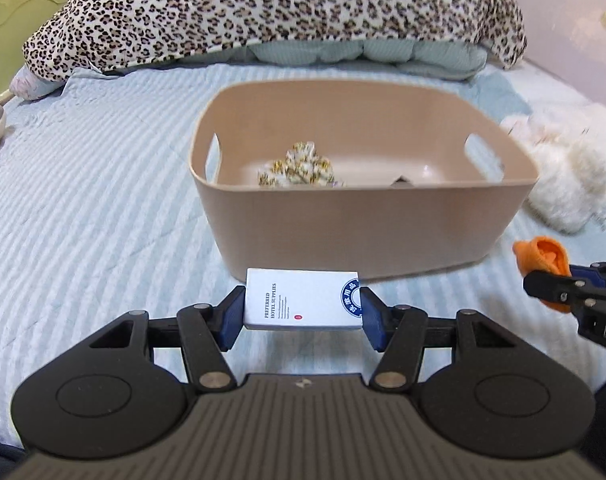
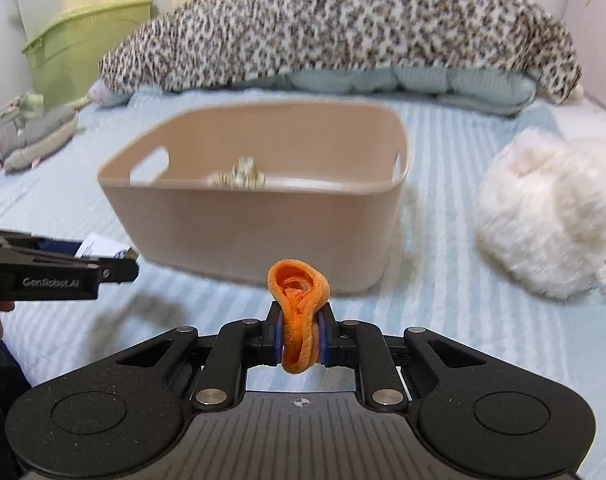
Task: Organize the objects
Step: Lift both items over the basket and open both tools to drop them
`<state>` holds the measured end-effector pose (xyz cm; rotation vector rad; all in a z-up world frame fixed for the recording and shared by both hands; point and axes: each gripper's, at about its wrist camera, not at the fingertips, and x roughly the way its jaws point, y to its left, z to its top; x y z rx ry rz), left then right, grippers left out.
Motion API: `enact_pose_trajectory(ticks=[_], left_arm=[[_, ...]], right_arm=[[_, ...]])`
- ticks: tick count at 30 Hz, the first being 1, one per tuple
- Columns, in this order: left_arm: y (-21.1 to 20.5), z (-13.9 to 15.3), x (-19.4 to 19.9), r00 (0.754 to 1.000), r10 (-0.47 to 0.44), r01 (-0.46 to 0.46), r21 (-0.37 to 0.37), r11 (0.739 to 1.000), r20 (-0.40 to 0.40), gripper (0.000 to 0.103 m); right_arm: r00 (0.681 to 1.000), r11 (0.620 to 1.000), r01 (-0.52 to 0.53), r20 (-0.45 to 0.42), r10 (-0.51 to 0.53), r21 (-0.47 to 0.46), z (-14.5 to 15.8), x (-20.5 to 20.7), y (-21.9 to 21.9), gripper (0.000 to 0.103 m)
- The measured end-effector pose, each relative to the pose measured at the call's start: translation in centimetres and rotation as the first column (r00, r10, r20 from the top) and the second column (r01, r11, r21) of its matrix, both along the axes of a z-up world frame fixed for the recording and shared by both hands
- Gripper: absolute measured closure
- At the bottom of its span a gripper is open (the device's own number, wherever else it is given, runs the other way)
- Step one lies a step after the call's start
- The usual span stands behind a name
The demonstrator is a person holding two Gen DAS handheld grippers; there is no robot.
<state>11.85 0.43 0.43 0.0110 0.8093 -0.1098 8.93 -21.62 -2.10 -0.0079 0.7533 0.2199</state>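
Note:
A beige plastic bin (image 1: 363,224) with cut-out handles stands on the bed, also in the right wrist view (image 2: 255,232). A floral fabric item (image 1: 299,168) lies inside it. My left gripper (image 1: 301,312) is shut on a small white box (image 1: 301,300) printed "Preferred Hotel Supplies", held just in front of the bin's near wall. My right gripper (image 2: 299,340) is shut on an orange cloth bundle (image 2: 299,312), held above the bed before the bin. The right gripper (image 1: 563,288) shows at the right edge of the left wrist view, and the left gripper (image 2: 103,268) at the left of the right wrist view.
A white fluffy item (image 2: 543,208) lies on the striped blue bedsheet (image 1: 83,200) right of the bin. A leopard-print blanket (image 1: 283,12) over blue bedding lies behind. A grey stuffed toy (image 2: 35,132) and green storage bins (image 2: 87,48) are at the left.

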Motion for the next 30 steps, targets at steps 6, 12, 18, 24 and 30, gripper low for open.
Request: enact_pose_trajectory(ticks=[6, 12, 18, 24, 30], left_arm=[[0.7, 3.6, -0.1, 0.997, -0.001, 0.002, -0.003, 1.000, 0.073, 0.042], [1.2, 6.0, 1.2, 0.992, 0.002, -0.005, 0.020, 1.000, 0.126, 0.042], [1.2, 7.0, 4.1, 0.992, 0.005, -0.009, 0.026, 1.000, 0.129, 0.042], [0.3, 5.7, 8.2, 0.998, 0.011, -0.015, 0.070, 0.997, 0.067, 0.042], [-0.7, 3.1, 11.6, 0.999, 0.013, -0.009, 0.109, 0.994, -0.032, 0.042]], right_arm=[[0.993, 1.000, 0.027, 0.112, -0.029, 0.015, 4.1, 0.0, -0.4, 0.088], [0.978, 1.000, 0.023, 0.207, -0.025, 0.015, 7.7, 1.6, 0.0, 0.088], [0.970, 1.000, 0.007, 0.244, -0.008, 0.006, 9.2, 4.0, 0.9, 0.088], [0.971, 1.000, -0.002, 0.238, 0.006, -0.019, 9.1, 7.3, 2.0, 0.088], [0.988, 0.999, -0.028, 0.153, 0.033, -0.032, 7.5, 10.5, 2.5, 0.088]])
